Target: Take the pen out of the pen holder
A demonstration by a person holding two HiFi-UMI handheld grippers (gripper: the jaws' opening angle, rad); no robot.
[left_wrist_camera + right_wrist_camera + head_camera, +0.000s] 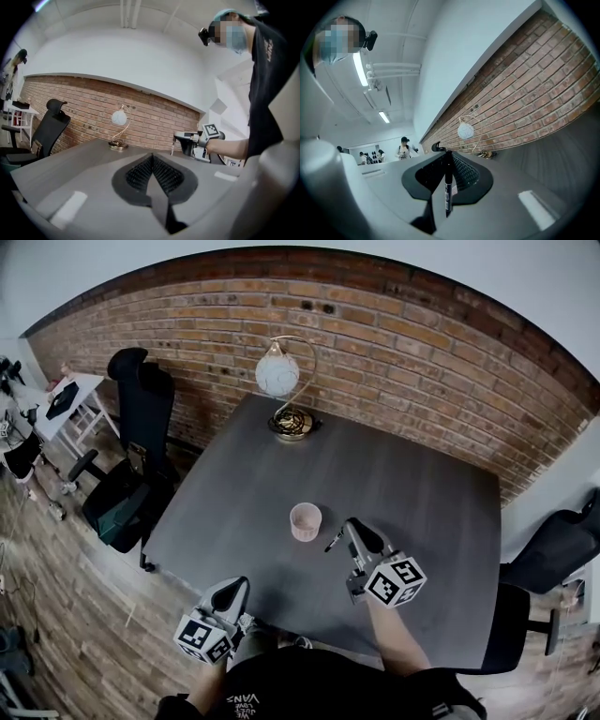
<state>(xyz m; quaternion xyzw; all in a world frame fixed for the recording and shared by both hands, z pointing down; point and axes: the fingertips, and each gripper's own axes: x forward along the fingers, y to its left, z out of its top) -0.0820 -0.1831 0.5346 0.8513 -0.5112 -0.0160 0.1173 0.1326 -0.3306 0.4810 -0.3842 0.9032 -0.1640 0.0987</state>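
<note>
A pink pen holder (305,521) stands upright near the middle of the dark table (412,493), with no pen showing in it. Just right of it my right gripper (350,526) is shut on a black pen (334,542), which hangs clear of the cup. In the right gripper view the pen (448,187) runs upright between the closed jaws of the right gripper (448,158). My left gripper (239,586) hovers at the table's front edge, shut and empty. The left gripper view shows the left gripper (152,157) with its tips touching, and the right gripper (187,139) with the pen (172,148) beyond it.
A lamp with a white globe (277,373) and brass base (292,423) stands at the table's far edge, before a brick wall. A black office chair (131,456) is left of the table, another (553,549) at its right. People stand far off in the right gripper view.
</note>
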